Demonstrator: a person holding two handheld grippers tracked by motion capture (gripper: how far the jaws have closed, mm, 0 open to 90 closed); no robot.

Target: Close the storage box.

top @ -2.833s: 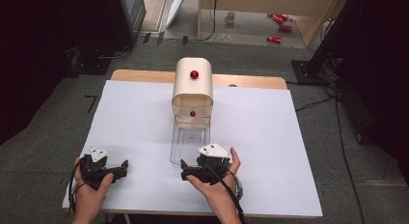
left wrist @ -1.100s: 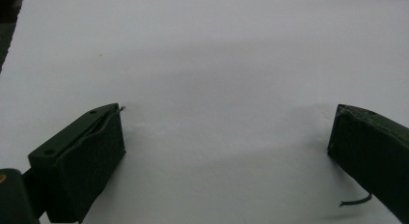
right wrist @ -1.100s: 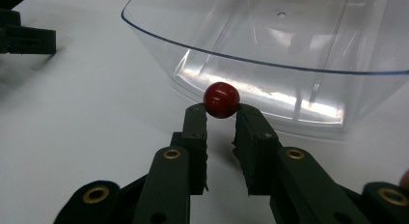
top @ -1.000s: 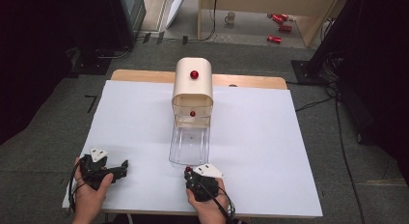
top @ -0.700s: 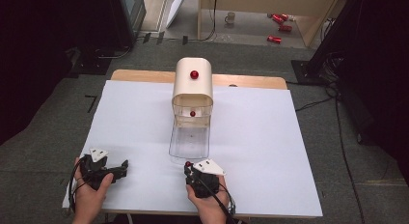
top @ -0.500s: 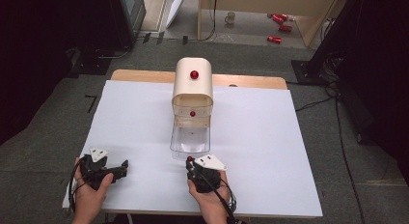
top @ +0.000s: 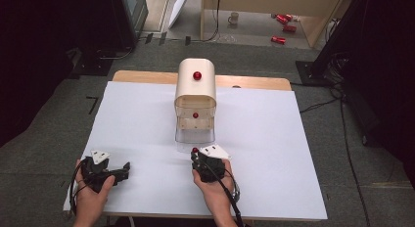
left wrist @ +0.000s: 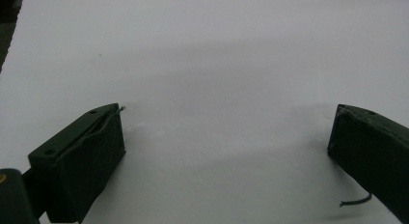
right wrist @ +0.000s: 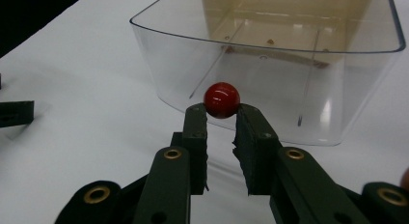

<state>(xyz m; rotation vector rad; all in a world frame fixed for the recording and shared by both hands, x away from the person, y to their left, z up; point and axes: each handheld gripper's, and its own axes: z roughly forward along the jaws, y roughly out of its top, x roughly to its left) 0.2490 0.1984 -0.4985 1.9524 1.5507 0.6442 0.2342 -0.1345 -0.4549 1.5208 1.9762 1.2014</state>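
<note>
**A:** Starting at the left, what is happening there?

**B:** The left tongs (top: 122, 169) are lying idle in the person's left hand (top: 90, 192) near the counter's (top: 293, 178) front left corner. In the left gripper view the jaws are standing wide apart, released, with bare white surface between them.

**A:** And toward the middle?

**B:** The right tongs (right wrist: 221, 119) are closing in on the red knob (right wrist: 222, 99) at the front of the clear drawer (right wrist: 289, 113). The jaws are sitting on either side of the ball, apparently touching it, so I'm judging them clenched on the knob.

**A:** Where is the drawer lying?

**B:** It is sticking partway out of the cream cabinet (top: 195, 82) at the counter's centre, straight ahead of the right tongs. Its long axis is running toward the person, in line with the tongs.

**A:** So what is the next move hanging on?

**B:** Probably that alignment. The knob is sitting directly in front of the right hand (top: 215, 188), which is far nearer than the left, so any push or pull ought to be travelling along the drawer's slide, not across it.
</note>
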